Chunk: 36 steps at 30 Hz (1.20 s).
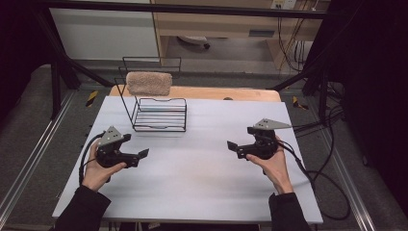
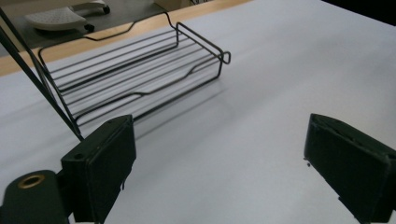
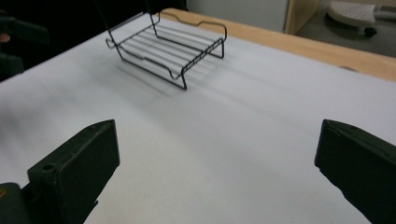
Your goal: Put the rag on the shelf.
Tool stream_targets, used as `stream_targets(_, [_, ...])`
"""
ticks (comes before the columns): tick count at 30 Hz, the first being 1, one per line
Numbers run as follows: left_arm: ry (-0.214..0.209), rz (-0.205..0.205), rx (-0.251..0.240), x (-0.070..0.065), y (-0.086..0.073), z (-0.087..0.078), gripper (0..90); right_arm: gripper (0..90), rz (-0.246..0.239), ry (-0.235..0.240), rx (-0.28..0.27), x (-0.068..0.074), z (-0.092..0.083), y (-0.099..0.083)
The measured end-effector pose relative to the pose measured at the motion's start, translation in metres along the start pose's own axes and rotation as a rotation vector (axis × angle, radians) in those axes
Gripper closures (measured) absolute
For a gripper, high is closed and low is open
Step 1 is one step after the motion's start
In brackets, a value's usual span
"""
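**Both grippers spread and empty over white table, wire rack at far left**

White rectangular table top (image 1: 202, 159) fills the middle of the high view, with a light wooden strip (image 1: 216, 93) along its far edge. Black wire rack with a flat slatted base and tall upright back frame (image 1: 159, 114) stands on the far-left part of the table. Beige fluffy towel, folded (image 1: 149, 83), is draped over the top of the rack's back frame.

Left gripper, black two-jaw tool with grey three-cornered plate (image 1: 137, 156), is held in the person's left hand (image 1: 98, 172) at the near-left of the table, jaws pointing toward the centre. In the left gripper view the jaws stand wide apart with bare table between them, nothing pinched; the rack's base (image 2: 140, 70) lies ahead and to the left, apart from the jaws.

Right gripper, same black build with grey plate (image 1: 235, 148), is held in the right hand (image 1: 274, 166) at the near-right, jaws pointing left toward the centre. In the right gripper view the jaws are spread wide, nothing between them; the rack (image 3: 170, 46) sits well ahead on the table, far from the jaws.

The two grippers are well apart from each other. Black cables (image 1: 327, 187) trail off the table's right side to the floor. Dark sleeves cover both forearms at the bottom edge.
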State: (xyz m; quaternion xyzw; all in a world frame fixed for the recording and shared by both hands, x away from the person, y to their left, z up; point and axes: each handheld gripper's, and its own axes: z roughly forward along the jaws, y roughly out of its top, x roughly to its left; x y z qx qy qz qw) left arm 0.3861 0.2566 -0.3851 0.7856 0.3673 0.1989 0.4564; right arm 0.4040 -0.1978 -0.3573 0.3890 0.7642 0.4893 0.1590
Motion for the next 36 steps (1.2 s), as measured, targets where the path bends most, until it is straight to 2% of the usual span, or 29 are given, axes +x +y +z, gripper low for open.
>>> stream_targets(10, [-0.029, -0.006, 0.047, -0.004, -0.029, 0.006, 8.9, 0.6, 0.014, 0.045, 0.068, -0.013, -0.004, -0.053])
stream_targets(20, [-0.037, -0.008, 0.068, 0.000, -0.043, 0.005, 8.7, 0.6, 0.054, 0.051, 0.117, -0.030, -0.017, -0.096])
stream_targets(28, [-0.038, -0.003, 0.083, 0.001, -0.054, 0.004, 8.6, 0.6, 0.084, 0.030, 0.092, -0.038, -0.028, -0.110])
stream_targets(36, [-0.047, -0.001, 0.092, -0.002, -0.058, 0.006, 8.0, 0.6, 0.082, 0.026, 0.107, -0.039, -0.030, -0.112])
